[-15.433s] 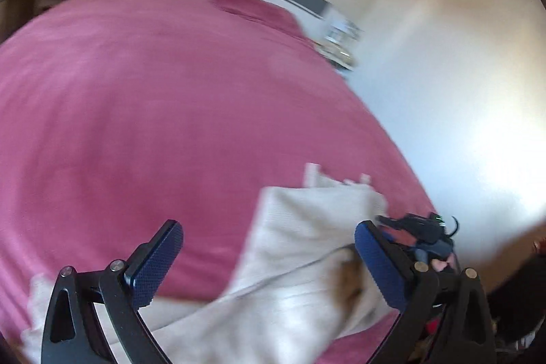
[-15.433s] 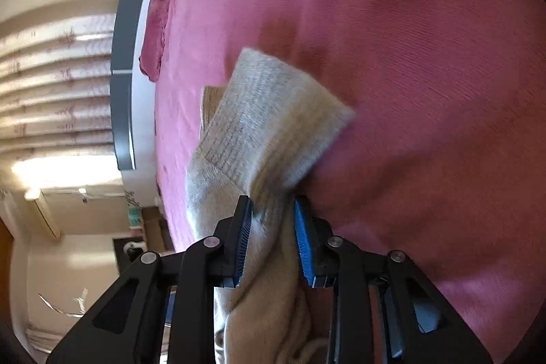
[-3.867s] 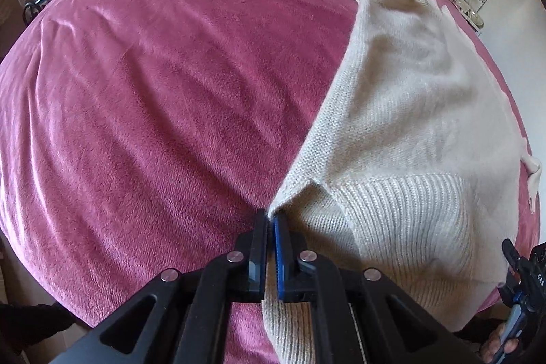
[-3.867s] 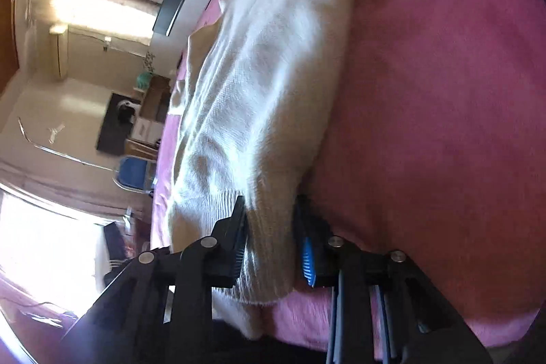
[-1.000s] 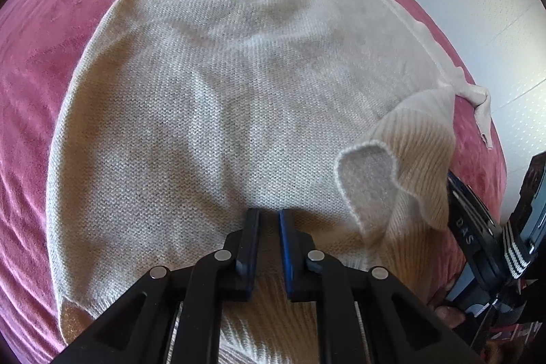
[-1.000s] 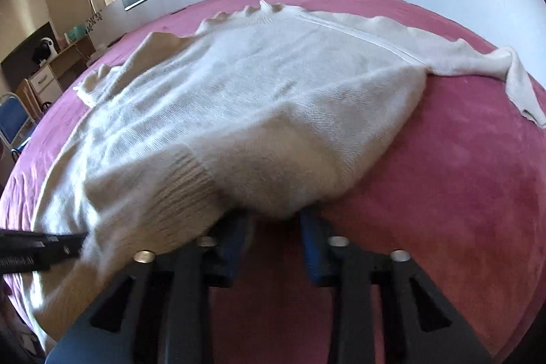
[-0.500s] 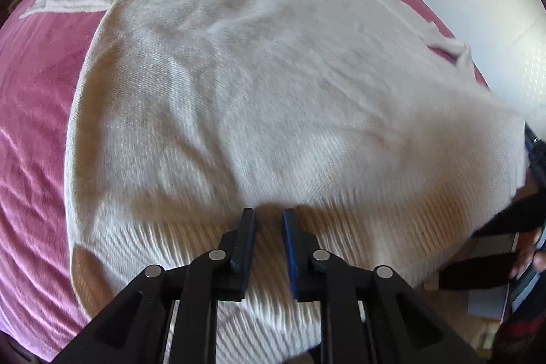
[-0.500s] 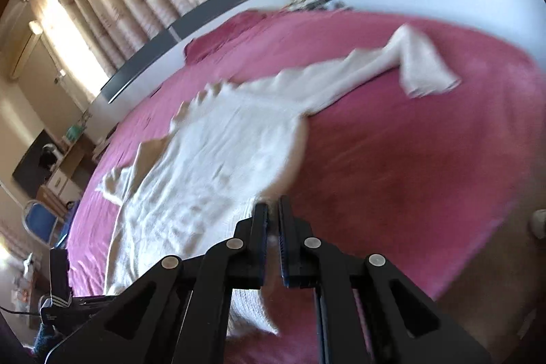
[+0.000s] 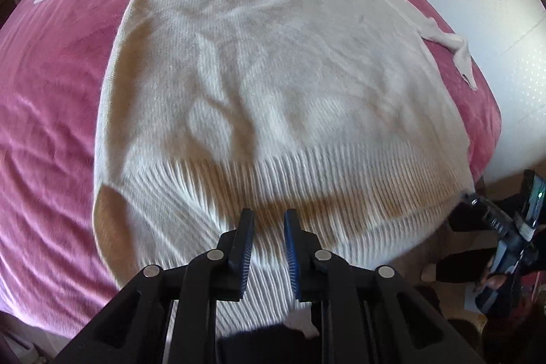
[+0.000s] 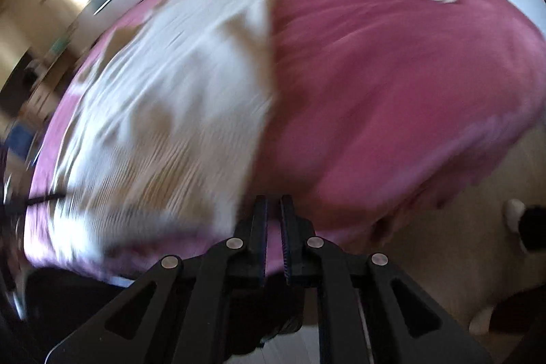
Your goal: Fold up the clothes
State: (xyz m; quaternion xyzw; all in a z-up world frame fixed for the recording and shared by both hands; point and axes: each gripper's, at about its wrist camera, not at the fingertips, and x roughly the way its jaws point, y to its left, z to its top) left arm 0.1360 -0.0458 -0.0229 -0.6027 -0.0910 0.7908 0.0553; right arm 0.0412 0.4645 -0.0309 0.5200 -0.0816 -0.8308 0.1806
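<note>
While both tools are off the fabric: sweater spread flat, not yet folded.
Sweater [image 9: 273, 63] lies face-down across the pink bed [image 9: 51, 125], hem at near edge, sleeves out both sides. Left tool [image 9: 268, 239] slightly parted, empty above hem; right tool [image 10: 273, 227] now clenched on nothing, having dropped the right hem corner. Judging: sleeve fold next.

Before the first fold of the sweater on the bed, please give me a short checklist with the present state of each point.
1. Sweater spread out on the pink bedspread: ok.
2. Both sleeves out to the sides: ok.
3. Ribbed hem free of folds: not ok, its left corner is turned up.
4. Left gripper empty: ok, narrow gap, nothing between the pads.
5. Right gripper empty: ok, shut beside the sweater.
6. Right view sharp enough for aiming: not ok, blurred.
</note>
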